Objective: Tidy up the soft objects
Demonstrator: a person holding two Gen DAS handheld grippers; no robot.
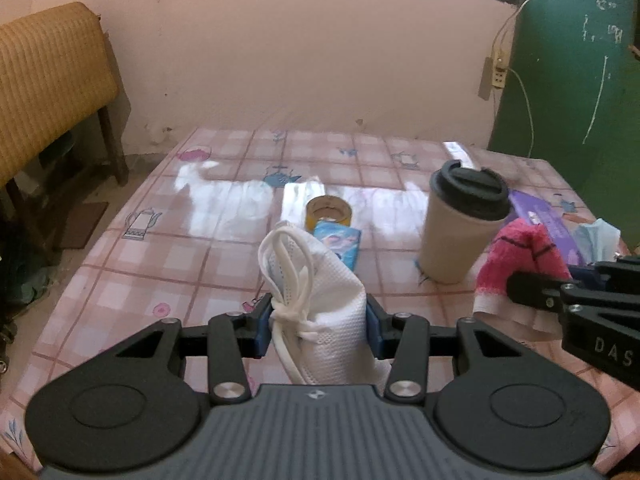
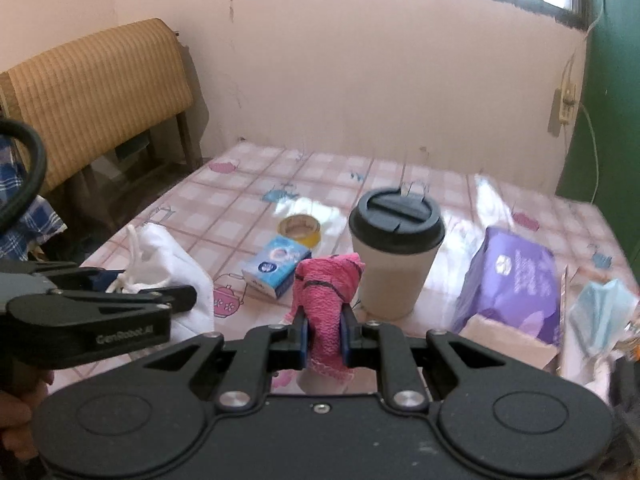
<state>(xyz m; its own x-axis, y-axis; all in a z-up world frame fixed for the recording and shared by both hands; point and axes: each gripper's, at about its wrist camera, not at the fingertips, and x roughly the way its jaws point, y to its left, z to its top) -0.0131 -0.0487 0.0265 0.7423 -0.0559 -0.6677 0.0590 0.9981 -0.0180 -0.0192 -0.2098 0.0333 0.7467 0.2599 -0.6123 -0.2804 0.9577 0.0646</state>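
left gripper clamped on white mask, held above the table, left of the cup. right gripper clamped on pink sock, just in front of the cup. tissue pack and tape roll left of cup, purple pack and blue mask to its right

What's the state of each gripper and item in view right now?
left gripper: shut on white mask
white mask: bunched, held above the table
right gripper: shut on pink cloth
pink cloth: crumpled, held up
cup: upright, lid on
tape roll: lying flat
tissue pack: lying on table
purple pack: lying on table
blue mask: crumpled at table edge
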